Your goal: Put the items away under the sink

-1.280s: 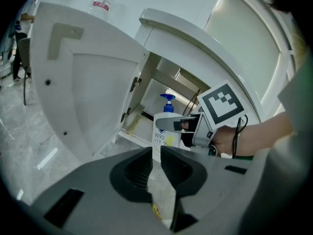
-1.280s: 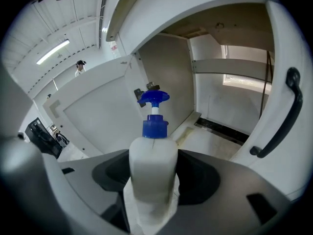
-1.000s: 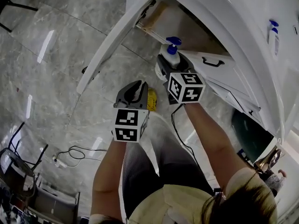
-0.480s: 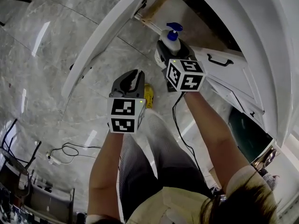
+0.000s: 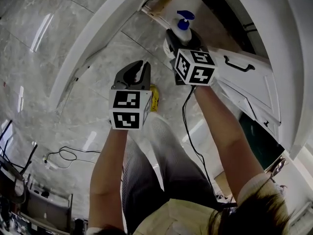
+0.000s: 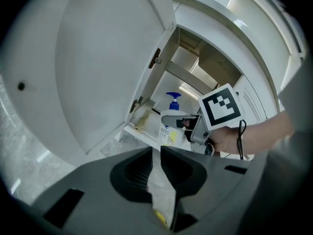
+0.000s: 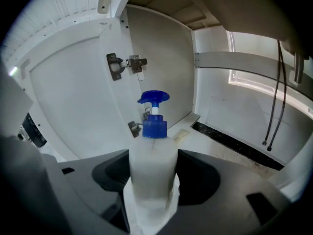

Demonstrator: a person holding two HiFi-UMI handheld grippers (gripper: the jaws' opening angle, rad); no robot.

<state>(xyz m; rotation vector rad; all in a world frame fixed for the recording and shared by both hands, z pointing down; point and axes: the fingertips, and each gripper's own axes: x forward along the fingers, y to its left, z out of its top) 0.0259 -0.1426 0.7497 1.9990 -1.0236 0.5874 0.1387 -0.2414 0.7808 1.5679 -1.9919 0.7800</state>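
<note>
Pump bottle [image 7: 152, 173], clamped in right gripper [image 5: 183, 37] jaws, has advanced to the under-sink cabinet floor's [image 7: 222, 148] front edge, so placement looks imminent; left gripper [image 5: 138, 68] jaws, shut on a yellow-white packet [image 6: 162, 192], wait behind.

1. Head view: bright, even indoor light. Long white glare streaks lie on the polished floor [image 5: 41, 40] left of the left tool [image 5: 139, 71]. The lower-left corner is dim.
2. Head view: the straight edges of the cabinet door [image 5: 93, 48] bow strongly, which is wide-angle distortion.
3. Left gripper view: black corners. The door above the tool is nearly washed out. The jaws are dark, and the wrapped yellow item [image 6: 159, 190] clamped between them is blurred.
4. Right gripper view: black corners. The pump bottle [image 7: 152, 160] gripped in the right tool [image 7: 151, 185] is soft and out of focus. A bright band crosses the cabinet wall [image 7: 244, 82] right of the tool, with shadow overhead.
</note>
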